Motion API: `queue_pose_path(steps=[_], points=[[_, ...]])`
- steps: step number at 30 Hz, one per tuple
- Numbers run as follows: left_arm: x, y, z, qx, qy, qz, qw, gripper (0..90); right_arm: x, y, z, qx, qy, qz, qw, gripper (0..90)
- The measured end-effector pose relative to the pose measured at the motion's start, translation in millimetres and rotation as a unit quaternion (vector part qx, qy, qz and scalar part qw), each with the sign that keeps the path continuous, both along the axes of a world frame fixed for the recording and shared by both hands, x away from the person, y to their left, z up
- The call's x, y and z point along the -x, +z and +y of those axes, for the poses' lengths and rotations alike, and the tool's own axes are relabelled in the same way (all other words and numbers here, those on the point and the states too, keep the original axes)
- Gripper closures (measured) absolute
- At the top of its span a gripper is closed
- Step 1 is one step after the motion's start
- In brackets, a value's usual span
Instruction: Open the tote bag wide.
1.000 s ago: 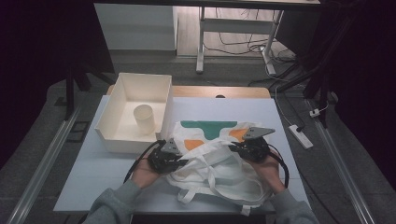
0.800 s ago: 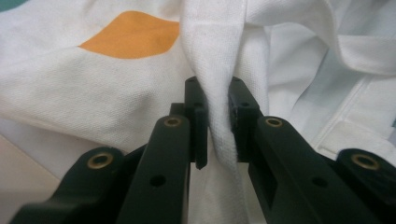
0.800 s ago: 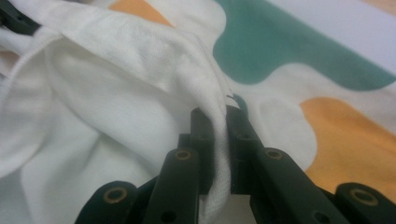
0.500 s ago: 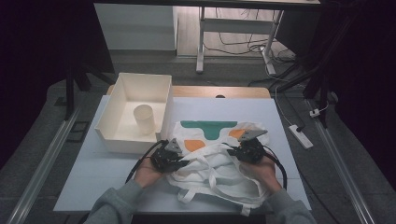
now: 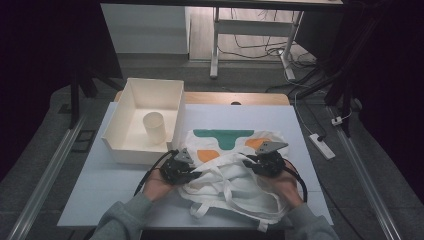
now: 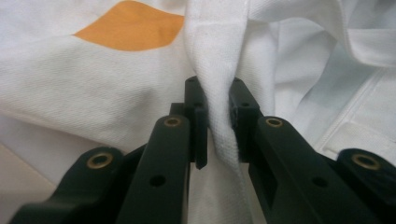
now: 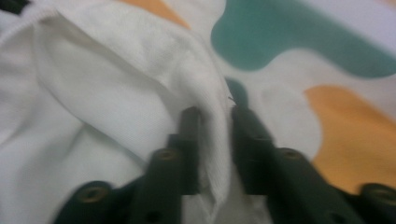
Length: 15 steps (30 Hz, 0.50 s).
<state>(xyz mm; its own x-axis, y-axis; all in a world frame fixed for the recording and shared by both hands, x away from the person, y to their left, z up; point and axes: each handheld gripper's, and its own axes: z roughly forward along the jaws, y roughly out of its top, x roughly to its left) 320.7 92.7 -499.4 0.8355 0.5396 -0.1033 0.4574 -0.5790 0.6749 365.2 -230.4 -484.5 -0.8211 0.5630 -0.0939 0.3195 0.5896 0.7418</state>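
since the earlier frames both hands have slid a bit toward me, and the cloth bag has bunched up more at its near edge. right gripper jaws have just been opening; in the right gripper view a fold of the white cloth sits between them w/ some slack, pads not clearly pressing it, pic is blurred tho. left gripper is pinching a fold of the bag, left gripper view shows the cloth squeezed tight between both pads. bag lies on the white table, roughly centre, its printed side w/ green and orange patches at 12 o'clock from the grippers, straps trailing toward 6 o'clock. left gripper at the bag's 9 o'clock edge, right one at its 3 o'clock edge. white box sits at 10 o'clock from the bag, just beside it, w/ a cup standing upright inside. my left hand and right hand come in from 6 o'clock, grey sleeves.
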Motion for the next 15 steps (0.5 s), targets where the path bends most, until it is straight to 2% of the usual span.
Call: queue_pose_path(steps=[1,2,3,4,5,7,9,13,15], points=[[-0.5,0.1,0.9,0.002,0.001,0.001,1.0,80.6,3.1,4.6,-0.9,-0.012,-0.002,-0.009,0.9999,54.6],[-1.2,-0.3,1.5,0.003,0.001,0.004,1.0,80.6,7.3,11.4,-2.6,-0.029,-0.008,-0.019,0.9994,50.6],[-1.8,-0.6,1.9,0.005,0.001,0.006,1.0,80.6,11.0,18.7,-4.3,-0.043,-0.009,-0.022,0.9988,47.8],[-1.8,-0.6,1.6,0.004,0.001,0.005,1.0,80.6,11.0,18.7,-4.3,-0.043,-0.009,-0.022,0.9988,47.8],[-1.3,-0.4,1.2,0.004,0.001,0.004,1.0,80.6,20.8,33.4,-6.3,-0.066,0.0,-0.025,0.9975,45.5],[-0.8,-0.3,0.9,0.002,0.001,0.001,1.0,80.6,26.2,38.8,-6.5,-0.069,0.006,-0.029,0.9972,45.1],[-0.1,-0.2,0.8,0.002,0.001,0.0,1.0,80.7,40.7,48.3,-3.8,-0.07,0.027,-0.034,0.9966,44.4],[-0.1,-0.1,0.9,0.001,0.001,-0.003,1.0,80.6,50.9,50.2,0.7,-0.063,0.04,-0.039,0.9964,44.1],[-0.1,0.0,1.2,0.002,0.002,-0.003,1.0,80.6,56.8,47.2,4.6,-0.046,0.05,-0.034,0.9971,44.1]])
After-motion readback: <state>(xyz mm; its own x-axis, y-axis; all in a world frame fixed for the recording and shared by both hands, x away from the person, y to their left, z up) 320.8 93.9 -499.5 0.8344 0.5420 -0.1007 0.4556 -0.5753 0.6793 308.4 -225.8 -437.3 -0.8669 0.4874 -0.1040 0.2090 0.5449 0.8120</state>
